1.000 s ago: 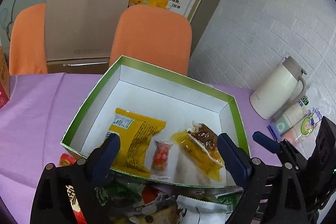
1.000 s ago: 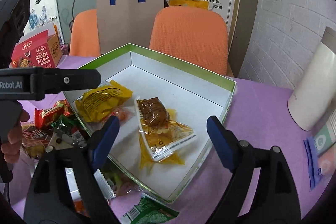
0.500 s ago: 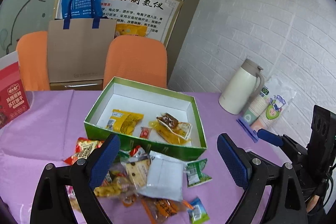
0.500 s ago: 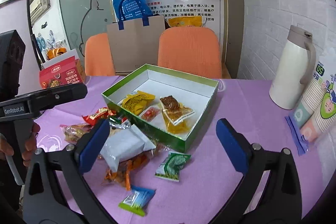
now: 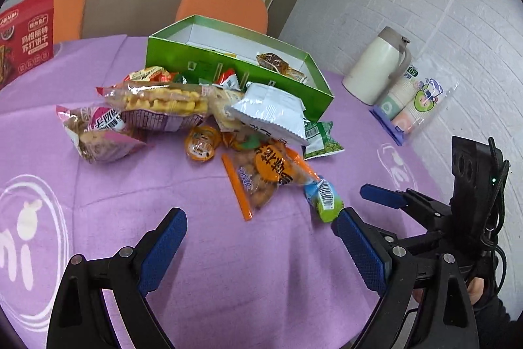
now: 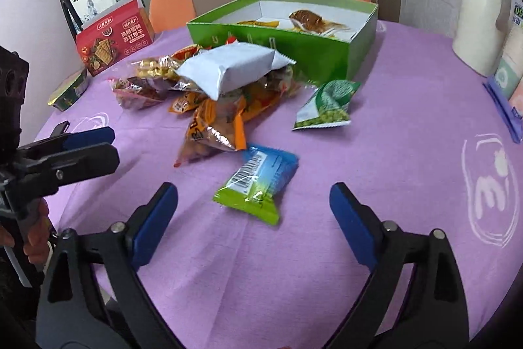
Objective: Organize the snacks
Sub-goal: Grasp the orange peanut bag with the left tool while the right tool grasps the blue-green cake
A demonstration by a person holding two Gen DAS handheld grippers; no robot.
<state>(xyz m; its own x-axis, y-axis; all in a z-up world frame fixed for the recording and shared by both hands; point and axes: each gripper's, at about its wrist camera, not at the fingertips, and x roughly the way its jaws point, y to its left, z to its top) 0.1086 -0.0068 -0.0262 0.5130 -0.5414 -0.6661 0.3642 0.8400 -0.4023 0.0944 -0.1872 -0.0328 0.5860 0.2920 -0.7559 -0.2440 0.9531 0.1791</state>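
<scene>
Left wrist view: the left gripper (image 5: 258, 237) is spread wide and empty, hovering low over bare purple cloth (image 5: 261, 283). The snack pile (image 5: 202, 113) sits a bit ahead of it, heaped against the front wall of the green box (image 5: 228, 64), and the right gripper (image 5: 385, 198) pokes in from the side.

Right wrist view: the right gripper is also wide open with nothing in it, and a blue-green packet (image 6: 258, 182) lies alone just ahead, roughly between its fingers. The box already has a few packs inside.

Looks like the pick-the-next-snack step, most of the pile not yet sorted. Next move, I'd guess: lower the right one, straddle that packet, squeeze gently since it's crinkly and flat, then carry it to the box.
</scene>
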